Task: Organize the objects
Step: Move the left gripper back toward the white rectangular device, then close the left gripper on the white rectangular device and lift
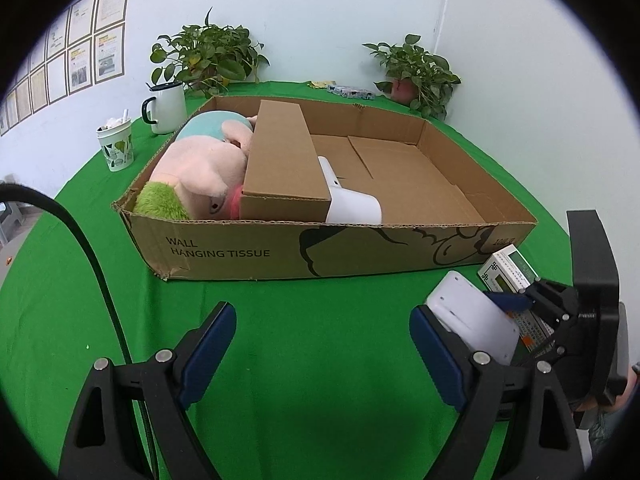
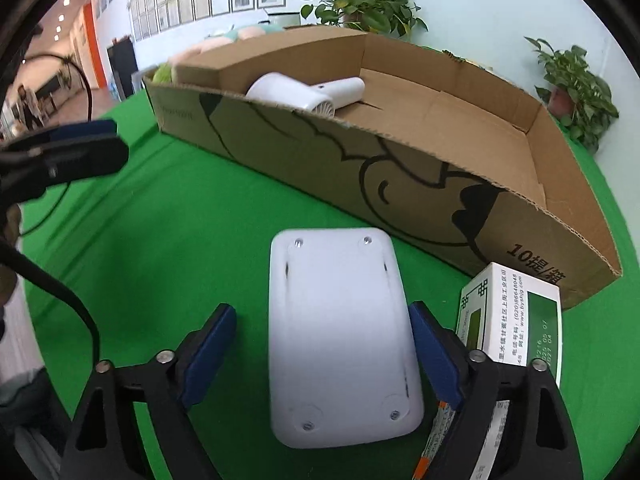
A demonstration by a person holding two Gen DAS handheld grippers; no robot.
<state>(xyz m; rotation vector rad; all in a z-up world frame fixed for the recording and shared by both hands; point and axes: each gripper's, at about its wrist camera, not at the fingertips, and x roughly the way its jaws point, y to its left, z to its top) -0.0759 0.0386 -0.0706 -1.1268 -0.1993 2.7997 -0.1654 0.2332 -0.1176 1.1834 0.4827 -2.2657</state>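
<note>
1. White device (image 2: pixel 340 336): flat rounded-rectangle plastic slab lying underside up, with four screws, round foot pads at the near corners and thin slots along both long edges.
2. It lies on the green table (image 2: pixel 208 216) between the right gripper (image 2: pixel 322 354) fingers. Jaws are spread; the right pad is touching or nearly touching its edge, the left pad is apart from it. Not pinched.
3. Its long axis runs straight ahead along the fingers, far end towards the cardboard box (image 2: pixel 400 168).
4. Left gripper (image 1: pixel 322 354): jaws spread, nothing between them, only green cloth. The white device (image 1: pixel 472 316) sits just right of its right finger.
5. Counts: one white device; one white-green carton (image 2: pixel 516 316) just right of the right gripper, touching the box's front wall; one hair dryer (image 2: pixel 308 90) and one plush toy (image 1: pixel 200 172) in the box, ahead-left.
6. A cardboard divider (image 1: pixel 284 160) separates plush from dryer.
7. Behind the box: two potted plants (image 1: pixel 208 56), one mug (image 1: pixel 166 106), one paper cup (image 1: pixel 116 144).
</note>
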